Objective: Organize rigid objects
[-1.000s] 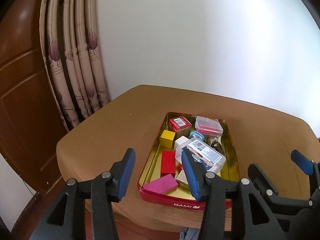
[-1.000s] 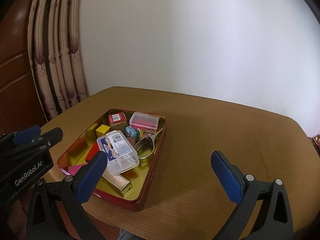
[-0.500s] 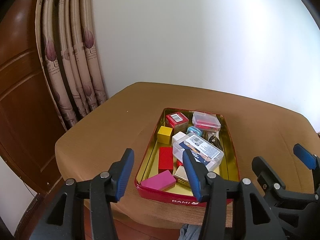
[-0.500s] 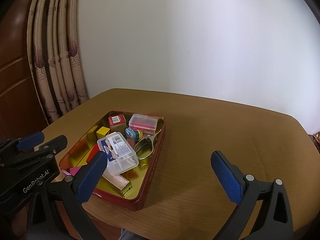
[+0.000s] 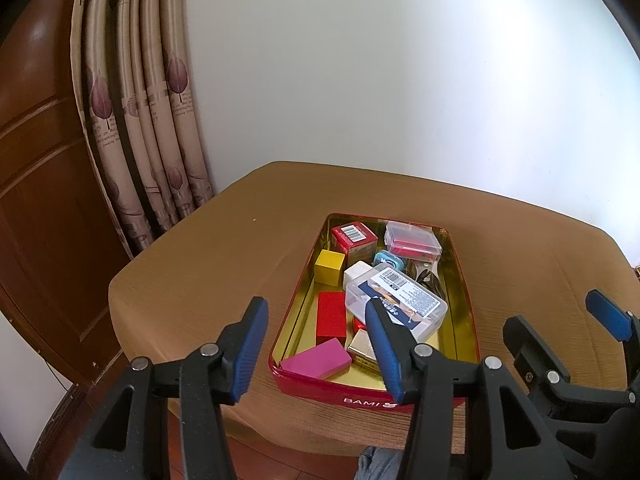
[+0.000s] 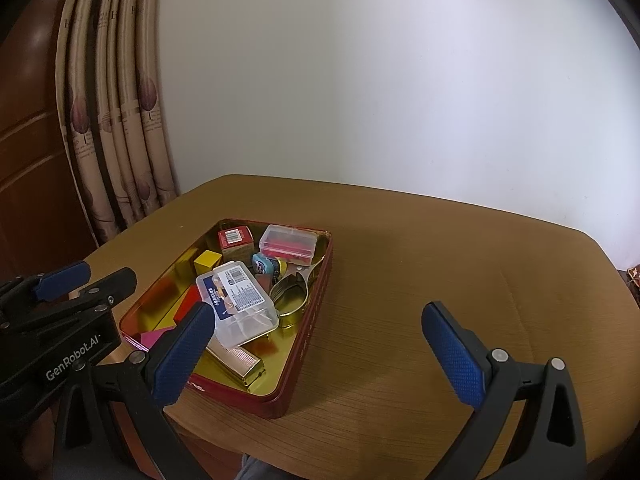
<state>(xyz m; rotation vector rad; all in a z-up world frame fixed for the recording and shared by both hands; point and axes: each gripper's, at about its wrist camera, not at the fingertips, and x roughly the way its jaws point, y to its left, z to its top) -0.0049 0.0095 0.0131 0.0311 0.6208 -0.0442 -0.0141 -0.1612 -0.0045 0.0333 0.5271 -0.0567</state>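
Nearest to us, our left tool [image 5: 316, 344] hangs with its blue-padded fingers spread wide and nothing between them, just short of the near end of the red tin [image 5: 468, 304] on the brown counter [image 5: 224, 264]. Our right tool [image 6: 320, 344] is likewise wide open and empty, held over the counter to the right of the tin, with its left finger crossing in front of the tin's near corner.

Just ahead of the left tool, inside the tin, a pink block [image 5: 316, 360] lies at the near wall, with a gold bar [image 6: 236, 358] beside it to the right. Beyond them a red block [image 5: 331, 314] lies flat, and a clear plastic case with a printed label [image 5: 400, 300] rests tilted on top of other pieces. Right of that case sits a metal clip [image 6: 290, 292]. Farther on we see a yellow cube [image 5: 329, 267], a small blue roll [image 6: 263, 263], a red box with a barcode [image 5: 354, 236] and, at the far end, a clear box with red contents [image 5: 412, 238].

Past the counter to the left hangs a patterned curtain [image 5: 132, 120] against a white wall [image 5: 400, 80].
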